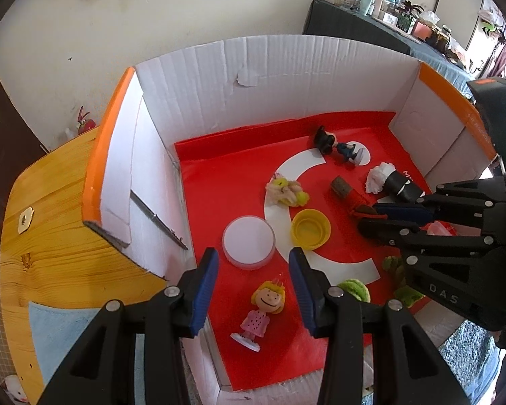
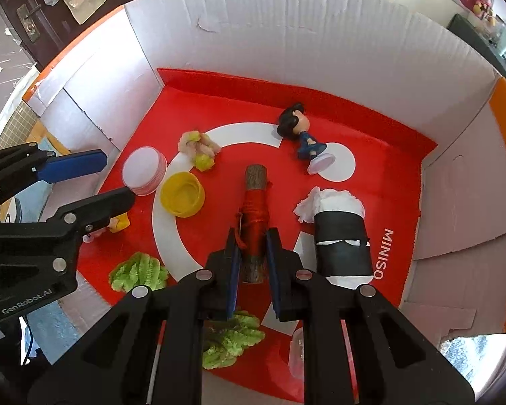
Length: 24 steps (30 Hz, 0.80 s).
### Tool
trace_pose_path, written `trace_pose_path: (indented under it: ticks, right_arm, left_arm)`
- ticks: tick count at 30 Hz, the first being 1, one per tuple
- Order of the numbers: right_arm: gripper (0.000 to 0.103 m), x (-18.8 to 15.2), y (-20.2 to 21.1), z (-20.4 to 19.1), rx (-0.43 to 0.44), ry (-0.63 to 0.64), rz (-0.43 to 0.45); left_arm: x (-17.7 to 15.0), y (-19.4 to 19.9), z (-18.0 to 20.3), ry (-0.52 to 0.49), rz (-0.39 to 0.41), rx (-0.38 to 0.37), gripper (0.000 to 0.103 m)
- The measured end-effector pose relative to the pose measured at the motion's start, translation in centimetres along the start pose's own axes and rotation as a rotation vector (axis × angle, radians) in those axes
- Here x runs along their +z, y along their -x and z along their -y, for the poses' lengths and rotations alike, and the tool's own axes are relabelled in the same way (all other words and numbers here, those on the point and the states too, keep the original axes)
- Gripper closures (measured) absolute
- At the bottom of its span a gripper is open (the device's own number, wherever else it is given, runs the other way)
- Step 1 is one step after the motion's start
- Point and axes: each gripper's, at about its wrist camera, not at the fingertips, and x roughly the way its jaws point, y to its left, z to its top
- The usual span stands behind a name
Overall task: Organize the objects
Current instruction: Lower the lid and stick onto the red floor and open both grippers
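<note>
A white cardboard box (image 1: 286,67) with a red floor holds small toys. My left gripper (image 1: 253,263) is open above a blonde girl figurine in a pink dress (image 1: 259,307), near a white round lid (image 1: 249,241) and a yellow cap (image 1: 310,229). My right gripper (image 2: 253,239) has its jaws on both sides of a wooden stick wound with red thread (image 2: 254,216), close to its sides; contact is unclear. The stick also shows in the left wrist view (image 1: 350,195).
A dark-haired figurine in blue (image 2: 302,138) lies at the back. A black roll with white tissue (image 2: 340,236) lies right of the stick. Green fuzzy pieces (image 2: 138,271) and a yellow-pink fuzzy bundle (image 2: 199,148) lie on the floor. A wooden table (image 1: 50,219) is left of the box.
</note>
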Motion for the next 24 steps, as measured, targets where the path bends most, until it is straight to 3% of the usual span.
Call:
trace_pose_path:
  ticks: [17,20,24]
  right_arm:
    - [0.088,-2.1,3.1,1.3,0.0,-0.005,0.007]
    - [0.088,0.2,4.0,-0.3,-0.005,-0.001,0.014]
    - [0.088,-0.2,6.1,0.6,-0.011,0.0,0.039]
  left_arm:
    - [-0.1,0.7,-1.2,0.002,0.018,-0.013,0.057]
    - [-0.2,0.9,-1.2,0.002,0.023,-0.012,0.057]
    - [-0.3,1.7,-1.2,0.006,0.041,-0.017,0.057]
